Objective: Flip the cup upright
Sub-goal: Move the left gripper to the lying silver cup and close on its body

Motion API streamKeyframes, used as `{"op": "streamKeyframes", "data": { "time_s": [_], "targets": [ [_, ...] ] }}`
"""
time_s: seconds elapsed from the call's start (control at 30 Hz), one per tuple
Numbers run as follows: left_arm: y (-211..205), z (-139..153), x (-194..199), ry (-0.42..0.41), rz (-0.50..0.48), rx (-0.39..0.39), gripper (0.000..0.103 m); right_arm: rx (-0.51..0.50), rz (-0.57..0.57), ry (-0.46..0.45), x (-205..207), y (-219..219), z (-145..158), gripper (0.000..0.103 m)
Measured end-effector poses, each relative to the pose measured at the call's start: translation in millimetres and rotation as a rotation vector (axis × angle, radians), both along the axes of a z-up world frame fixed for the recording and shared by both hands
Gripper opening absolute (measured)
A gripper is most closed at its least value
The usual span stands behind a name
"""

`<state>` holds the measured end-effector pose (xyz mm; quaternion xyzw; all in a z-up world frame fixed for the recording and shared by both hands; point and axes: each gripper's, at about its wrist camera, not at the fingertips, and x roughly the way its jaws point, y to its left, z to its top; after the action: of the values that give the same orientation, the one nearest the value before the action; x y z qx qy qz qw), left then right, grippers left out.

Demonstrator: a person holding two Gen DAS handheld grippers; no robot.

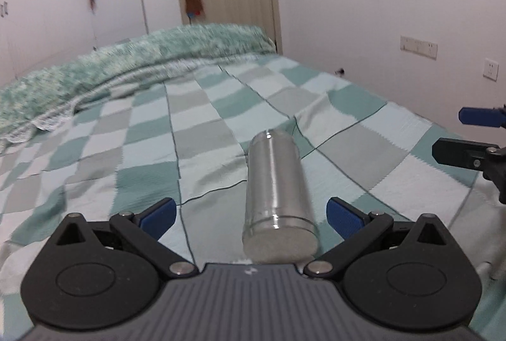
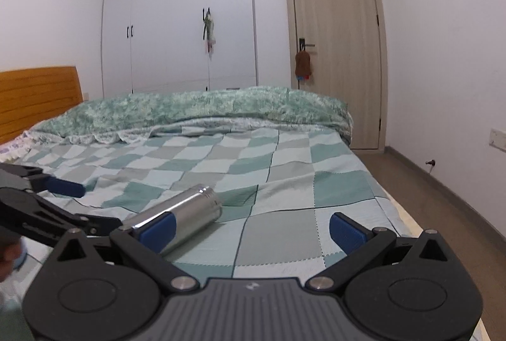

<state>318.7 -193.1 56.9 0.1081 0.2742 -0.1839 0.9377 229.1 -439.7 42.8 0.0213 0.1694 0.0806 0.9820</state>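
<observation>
A shiny steel cup (image 1: 275,189) lies on its side on the checked green bedspread (image 1: 142,138). In the left wrist view it lies lengthwise between my left gripper's (image 1: 251,216) open blue pads, nearer the right pad, touching neither. In the right wrist view the cup (image 2: 186,214) lies to the left, partly behind the left pad of my right gripper (image 2: 253,230), which is open and empty. The left gripper (image 2: 63,202) shows at the left edge there. The right gripper's fingers (image 1: 474,132) show at the right edge of the left wrist view.
A rumpled green blanket (image 2: 205,107) lies across the far end of the bed. A wooden headboard (image 2: 38,94) is at the left, wardrobes (image 2: 177,18) and a door (image 2: 335,47) behind. The bed's right edge (image 2: 398,202) drops to the floor.
</observation>
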Motion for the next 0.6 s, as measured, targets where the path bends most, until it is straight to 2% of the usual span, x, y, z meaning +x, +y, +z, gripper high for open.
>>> {"op": "streamKeyframes", "data": {
  "time_s": [0.07, 0.17, 0.33, 0.43, 0.57, 0.6],
  "targets": [
    [-1.2, -4.2, 19.0, 0.073, -0.018, -0.003, 0.103, -0.013, 0.006, 0.015, 12.1, 2.8, -3.1, 0.103],
    [-6.8, -10.7, 47.0, 0.189, -0.098, 0.013, 0.103, -0.009, 0.016, 0.045, 30.7, 6.1, -8.4, 0.103],
    [-20.5, -20.5, 78.2, 0.265, -0.217, 0.096, 0.103, -0.022, -0.010, 0.091, 44.5, 13.0, -19.3, 0.103],
    [-20.4, -24.9, 90.2, 0.321, -0.256, 0.096, 0.103, -0.037, -0.027, 0.100, 48.3, 15.0, -22.4, 0.103],
    [-18.8, -30.8, 103.5, 0.397, -0.256, 0.064, 0.103, -0.053, -0.021, 0.121, 53.1, 17.9, -24.9, 0.103],
    [-17.4, -33.9, 106.4, 0.419, -0.252, 0.040, 0.098, -0.057, -0.017, 0.124, 54.1, 19.3, -25.6, 0.103]
  ]
}}
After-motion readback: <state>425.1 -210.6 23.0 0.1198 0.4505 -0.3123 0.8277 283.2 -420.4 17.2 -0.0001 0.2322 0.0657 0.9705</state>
